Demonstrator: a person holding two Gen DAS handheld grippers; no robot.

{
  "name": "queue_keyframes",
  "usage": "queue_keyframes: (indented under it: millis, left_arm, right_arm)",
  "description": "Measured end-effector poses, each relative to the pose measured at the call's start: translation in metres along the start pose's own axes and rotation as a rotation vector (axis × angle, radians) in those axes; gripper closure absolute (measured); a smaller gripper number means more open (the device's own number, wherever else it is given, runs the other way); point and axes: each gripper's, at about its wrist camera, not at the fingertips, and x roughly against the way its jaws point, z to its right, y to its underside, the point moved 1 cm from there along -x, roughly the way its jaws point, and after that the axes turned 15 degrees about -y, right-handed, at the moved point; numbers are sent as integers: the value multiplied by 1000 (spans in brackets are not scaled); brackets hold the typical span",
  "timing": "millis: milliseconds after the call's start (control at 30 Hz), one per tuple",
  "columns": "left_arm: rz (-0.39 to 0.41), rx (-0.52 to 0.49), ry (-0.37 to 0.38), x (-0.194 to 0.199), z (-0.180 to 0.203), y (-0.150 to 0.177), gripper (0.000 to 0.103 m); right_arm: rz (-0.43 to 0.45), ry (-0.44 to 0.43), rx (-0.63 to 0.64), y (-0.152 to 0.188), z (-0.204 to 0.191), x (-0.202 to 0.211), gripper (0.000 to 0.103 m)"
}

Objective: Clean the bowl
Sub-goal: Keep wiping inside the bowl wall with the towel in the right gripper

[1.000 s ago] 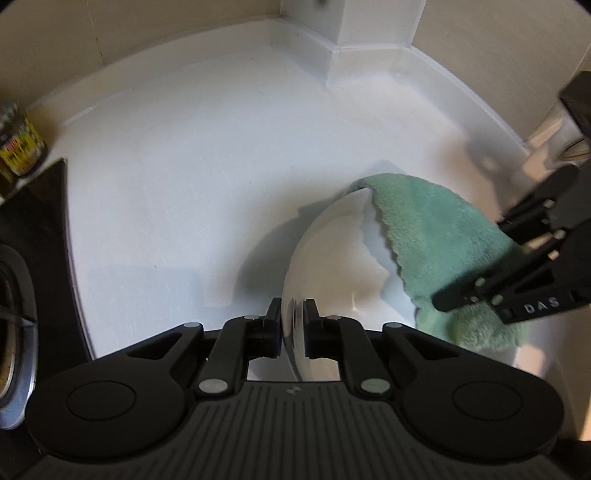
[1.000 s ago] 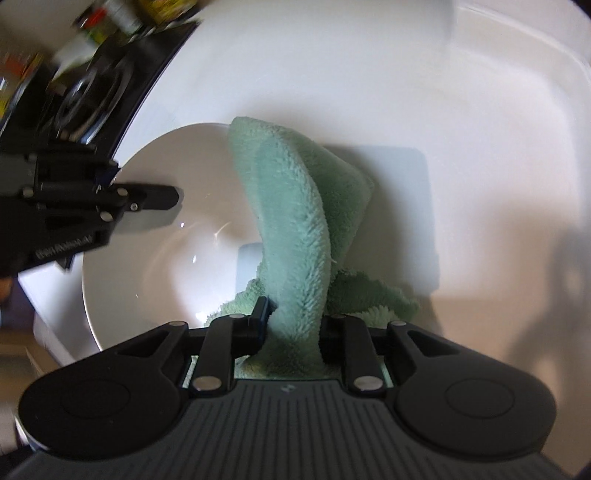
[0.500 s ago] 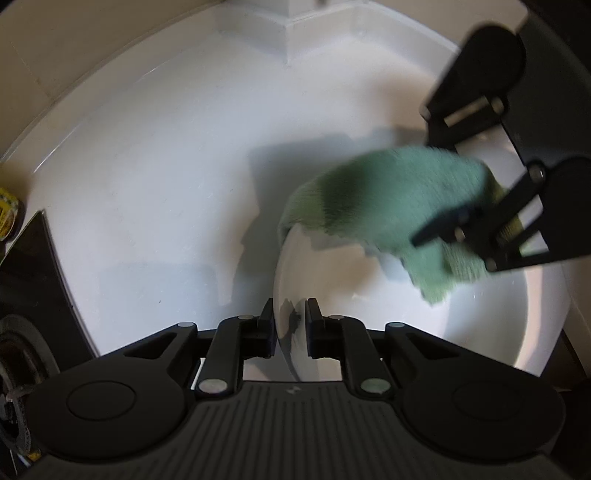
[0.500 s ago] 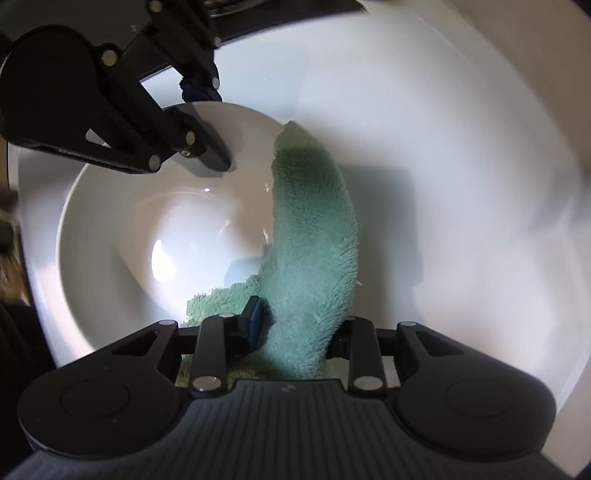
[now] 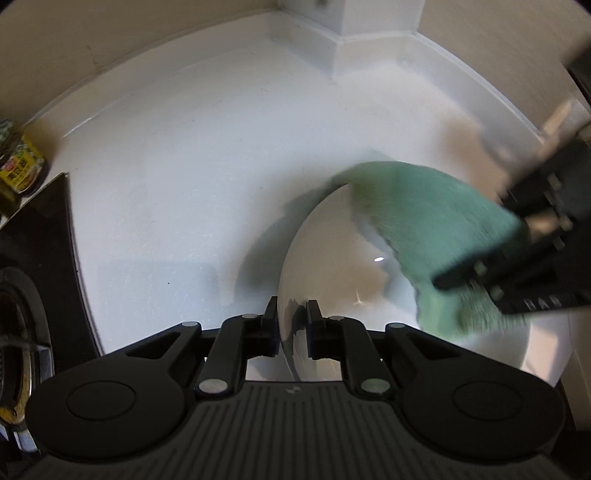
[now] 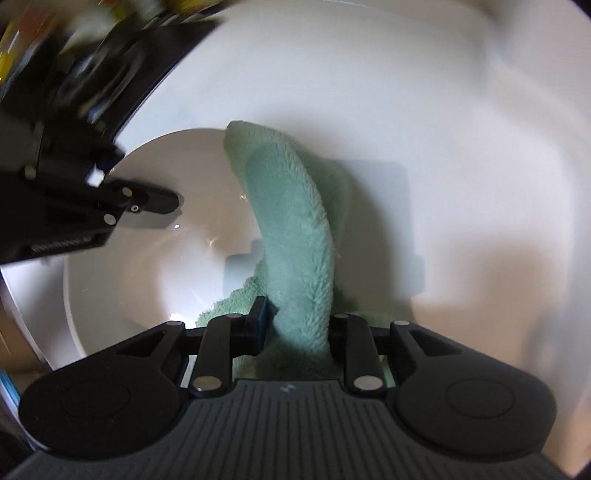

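Note:
A white bowl (image 5: 332, 266) (image 6: 147, 258) stands on the white counter. My left gripper (image 5: 291, 321) has the bowl's near rim between its pads, one outside and one inside; its jaws are opening slightly while the rim stays pinched. In the right wrist view that gripper (image 6: 147, 201) reaches in from the left. A green fleece cloth (image 5: 424, 206) (image 6: 295, 221) drapes over the bowl's far-right rim and into the bowl. My right gripper (image 6: 297, 321), blurred in the left wrist view (image 5: 480, 266), is closing its jaws on a thick fold of the cloth.
The white counter (image 5: 184, 184) ends at a raised back edge with a boxed wall corner (image 5: 351, 33). A black stove top with a burner (image 5: 22, 314) lies at the left, and a yellow-labelled jar (image 5: 18, 166) behind it. The stove appears blurred in the right wrist view (image 6: 92, 74).
My right gripper swept the cloth across the bowl towards the left gripper and back to the far-right rim. The left gripper's pads stand slightly wider on the rim.

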Motion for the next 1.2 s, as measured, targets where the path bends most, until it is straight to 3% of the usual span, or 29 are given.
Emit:
queue_keyframes:
  millis: [33, 167, 367, 500, 633, 667, 733, 800, 933, 1033, 1167, 1200]
  left_arm:
    - [-1, 2, -2, 1, 1, 1, 88]
    - [-13, -10, 20, 7, 1, 3, 90]
    - [-14, -36, 93, 12, -4, 0, 90]
    - [-23, -76, 108, -9, 17, -6, 90]
    - [-27, -104, 115, -11, 24, -12, 90]
    - [-26, -105, 115, -11, 25, -13, 95]
    - [-19, -110, 95, -9, 33, -11, 94]
    - [-13, -105, 73, -8, 38, -9, 93]
    - [2, -73, 49, -6, 45, -7, 91]
    - [9, -46, 44, -7, 48, -5, 90]
    - [20, -32, 31, -6, 55, -4, 90]
    - [20, -30, 29, -6, 57, -3, 90]
  right_arm:
    - [24, -19, -60, 6, 4, 3, 83]
    - [-18, -42, -24, 6, 4, 0, 83]
    - [-195, -38, 244, -27, -29, -44, 83]
    - [-307, -6, 551, -33, -47, -48, 80]
    - [-357, 29, 767, -33, -56, -49, 77]
    - [-359, 26, 789, -33, -55, -49, 77]
    - [-360, 23, 821, -32, -55, -48, 77]
    - [-328, 49, 748, -31, -53, -47, 78]
    - [-184, 73, 371, -21, -38, -40, 81]
    - [-102, 65, 196, -7, -31, -33, 81]
    - [54, -90, -161, 23, -1, -19, 81]
    - [68, -112, -183, 25, 3, -19, 81]
